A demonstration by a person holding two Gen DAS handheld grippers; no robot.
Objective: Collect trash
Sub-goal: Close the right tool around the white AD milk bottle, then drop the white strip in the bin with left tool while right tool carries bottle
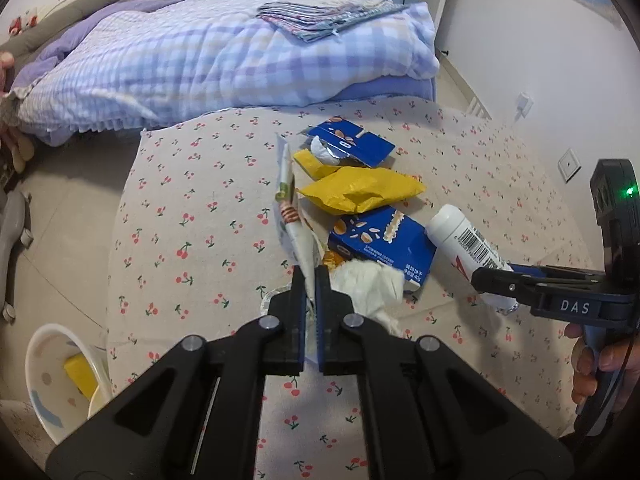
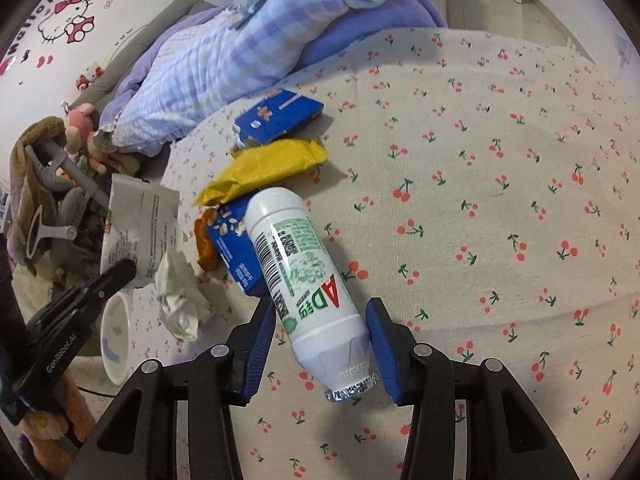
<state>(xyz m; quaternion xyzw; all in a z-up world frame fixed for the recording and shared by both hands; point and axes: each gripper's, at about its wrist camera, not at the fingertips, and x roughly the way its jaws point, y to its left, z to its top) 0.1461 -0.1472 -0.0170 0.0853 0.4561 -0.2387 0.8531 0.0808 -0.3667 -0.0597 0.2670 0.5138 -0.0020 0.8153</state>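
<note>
**Left wrist view: a wrapper pinched, a bottle between two fingers**

Left wrist view shows the left gripper squeezed tight on a white snack wrapper. The wrapper sticks up and away from the fingers, over a table with a cherry-print cloth.

Just past the fingers lies a pile of trash. A crumpled white tissue sits right beside the gripper tips. Next to it is a blue cookie box, and behind that a yellow snack bag. Farther back lies a second blue box, torn open, with a smaller yellow wrapper touching it.

On the right side, the right gripper has its two blue fingers spread wide. A white drink bottle lies on its side between them, with its foil top pointing back at the camera. The left finger looks like it touches the bottle, but I cannot be sure. The right finger stands just beside it. The bottle leans against the blue cookie box.

Down past the table edge sits a white bin with something yellow inside. It is low on the left, near the floor.

Behind the table is a bed with a checked blue and purple blanket. A folded striped cloth lies on top of it.
</note>
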